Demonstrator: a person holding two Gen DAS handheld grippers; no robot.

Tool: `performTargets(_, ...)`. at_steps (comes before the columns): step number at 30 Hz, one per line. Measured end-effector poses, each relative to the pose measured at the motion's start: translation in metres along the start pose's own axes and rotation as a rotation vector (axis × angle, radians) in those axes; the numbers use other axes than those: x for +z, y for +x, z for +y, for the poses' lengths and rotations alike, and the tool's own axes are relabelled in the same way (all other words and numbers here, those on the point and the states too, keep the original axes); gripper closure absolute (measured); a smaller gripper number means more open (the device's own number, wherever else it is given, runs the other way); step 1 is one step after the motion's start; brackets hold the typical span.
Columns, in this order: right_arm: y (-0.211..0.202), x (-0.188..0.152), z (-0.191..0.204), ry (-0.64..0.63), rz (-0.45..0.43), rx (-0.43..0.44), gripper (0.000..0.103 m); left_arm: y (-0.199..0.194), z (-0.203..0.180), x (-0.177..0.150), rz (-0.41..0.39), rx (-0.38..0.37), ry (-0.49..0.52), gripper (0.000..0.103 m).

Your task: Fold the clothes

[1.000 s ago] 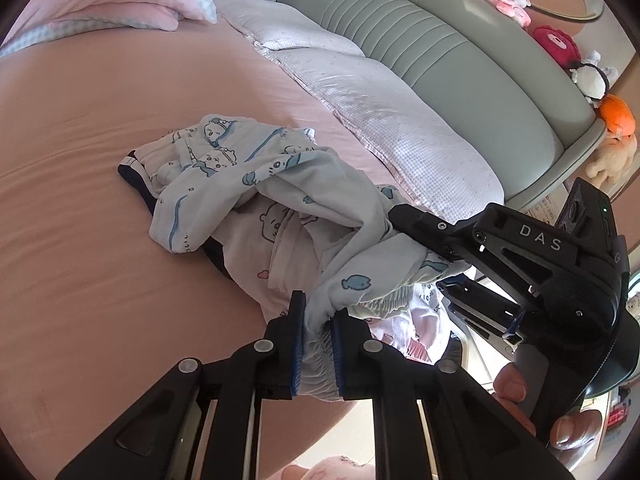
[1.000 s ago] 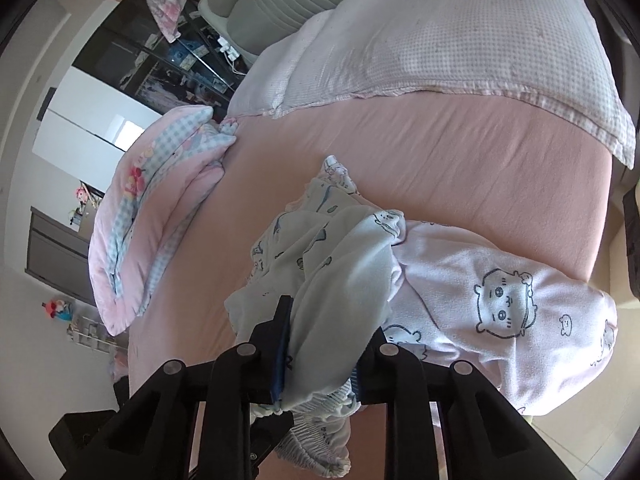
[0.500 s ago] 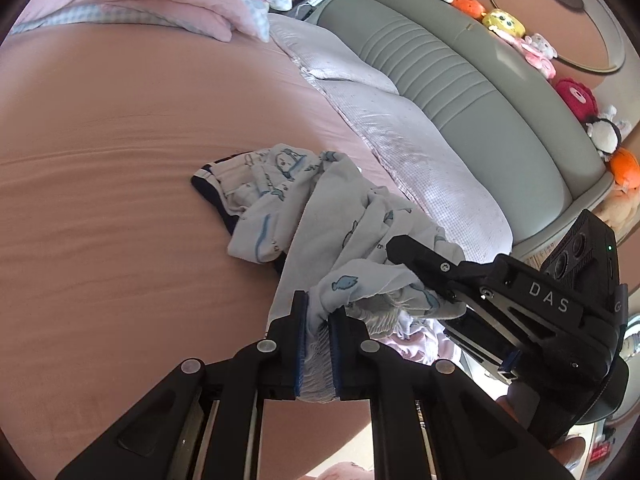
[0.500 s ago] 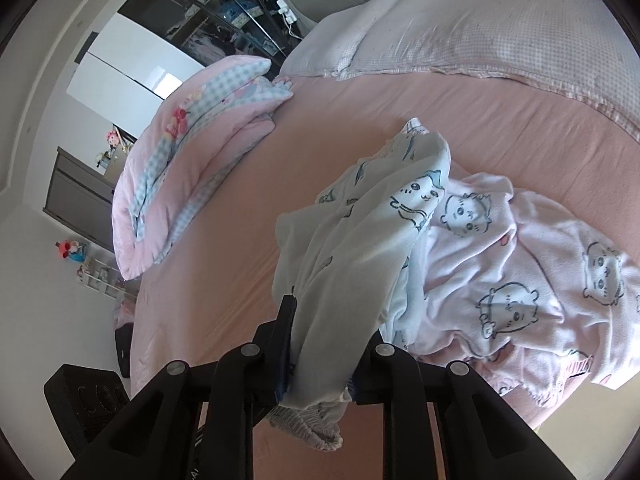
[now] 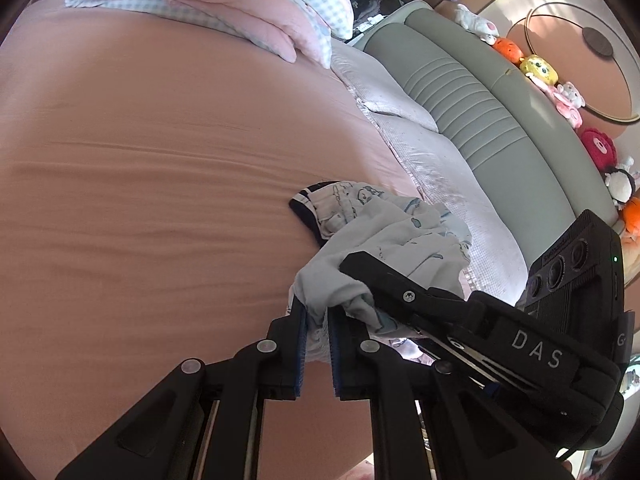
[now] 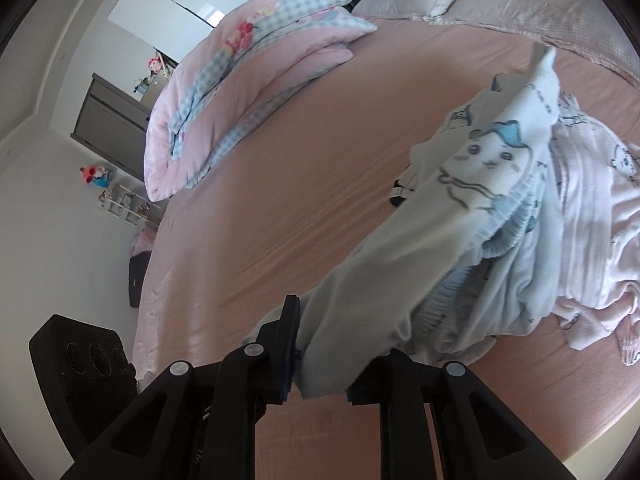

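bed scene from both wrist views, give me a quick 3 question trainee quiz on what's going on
1. True or false: the left claw is shut on the light blue printed garment.
2. What lies beside that garment in the right wrist view? A) pale pink garment with bear faces B) a towel C) jeans
3. What is between the right claw's jaws as they close?

Key: 1 true. 2 A, the pale pink garment. 3 the same light blue garment, stretched up off the pink bed sheet.
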State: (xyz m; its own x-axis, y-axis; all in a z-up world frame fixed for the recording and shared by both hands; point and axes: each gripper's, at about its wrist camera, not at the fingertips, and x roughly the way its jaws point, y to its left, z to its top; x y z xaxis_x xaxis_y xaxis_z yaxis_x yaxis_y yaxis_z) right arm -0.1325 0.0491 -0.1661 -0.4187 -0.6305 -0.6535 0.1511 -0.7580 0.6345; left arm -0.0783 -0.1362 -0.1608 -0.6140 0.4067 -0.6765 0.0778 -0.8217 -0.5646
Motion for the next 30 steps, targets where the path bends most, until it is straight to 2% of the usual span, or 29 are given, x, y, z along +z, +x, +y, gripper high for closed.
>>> performTargets(6,0.028,-0.011,0.028,-0.043,0.055,0.024,0.089,-0.019,0.034,0.001,-0.026,0.012,-0.079,0.095)
performTargets(13,0.053,-0.024,0.056,-0.087,0.112,0.075,0.089,-0.045,0.051,-0.002,-0.068,0.083,-0.063,0.095)
performTargets(24,0.093,-0.060,0.105,-0.203,0.235,0.094,0.089,-0.079,0.102,-0.018,-0.081,0.163,-0.169,0.096)
performTargets(30,0.107,-0.078,0.128,-0.257,0.290,0.117,0.089,-0.095,0.118,-0.024,-0.076,0.218,-0.174,0.096)
